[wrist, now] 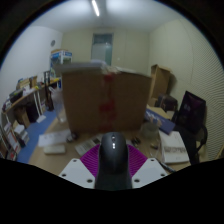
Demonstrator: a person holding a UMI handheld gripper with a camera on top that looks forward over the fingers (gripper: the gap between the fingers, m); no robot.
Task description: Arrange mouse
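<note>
A black computer mouse (pixel 112 158) sits between my gripper's two fingers, its nose pointing away from me. The magenta pads (pixel 89 160) press against both of its sides. My gripper (pixel 112 165) is shut on the mouse and holds it up above the desk surface. The mouse hides the gap between the fingers.
A large brown cardboard box (pixel 104 98) stands just beyond the mouse on the desk (pixel 60 150). A dark monitor (pixel 189 110) stands to the right, with papers (pixel 175 152) in front of it. Cluttered shelves and items (pixel 25 105) line the left side.
</note>
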